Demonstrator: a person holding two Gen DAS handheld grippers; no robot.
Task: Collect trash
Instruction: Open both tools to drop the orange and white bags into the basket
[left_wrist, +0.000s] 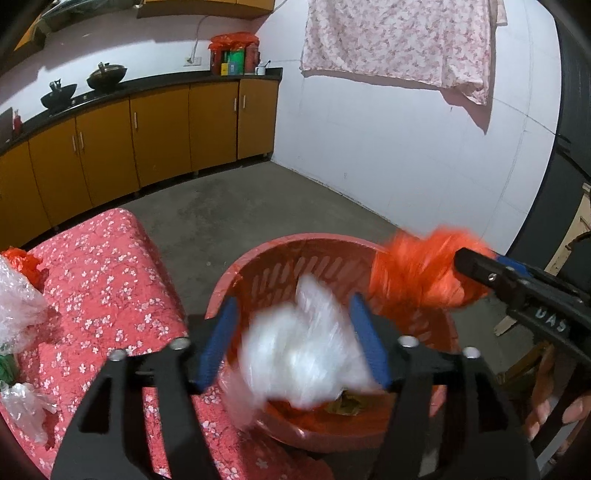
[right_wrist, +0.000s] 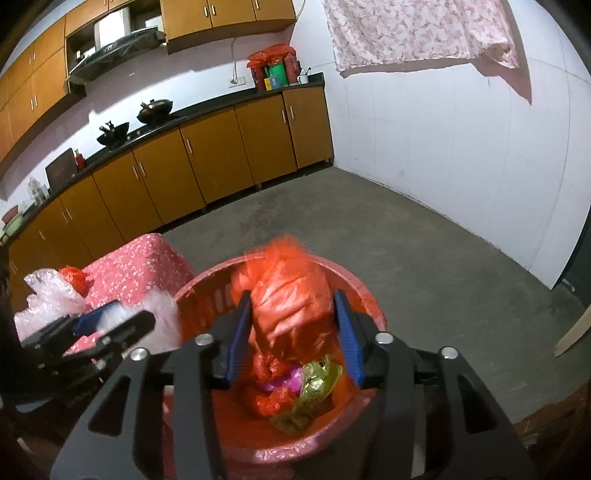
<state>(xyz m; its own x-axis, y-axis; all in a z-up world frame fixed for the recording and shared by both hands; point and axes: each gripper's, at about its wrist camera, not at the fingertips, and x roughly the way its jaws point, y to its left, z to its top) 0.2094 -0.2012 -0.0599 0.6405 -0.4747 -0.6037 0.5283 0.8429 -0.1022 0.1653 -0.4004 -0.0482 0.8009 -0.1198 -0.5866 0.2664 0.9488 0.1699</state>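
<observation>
Kitchen with orange cabinets, grey floor. Lower centre: red basket (right_wrist: 343, 284). Left hand-held gripper (left_wrist: 295, 339) spread around white plastic wrap (left_wrist: 303, 354); right hand-held gripper (right_wrist: 293, 336) spread around orange bag (right_wrist: 291, 295). Both light, soft, slippery; best pinched at bunched folds.

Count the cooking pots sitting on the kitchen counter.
2. A lidded wok stands on the dark counter nearer the corner, and an open black pot stands just left of it. More cookware may be hidden beyond the left edge of the view.

Both wrist views over bin (left_wrist: 280, 251)
</observation>
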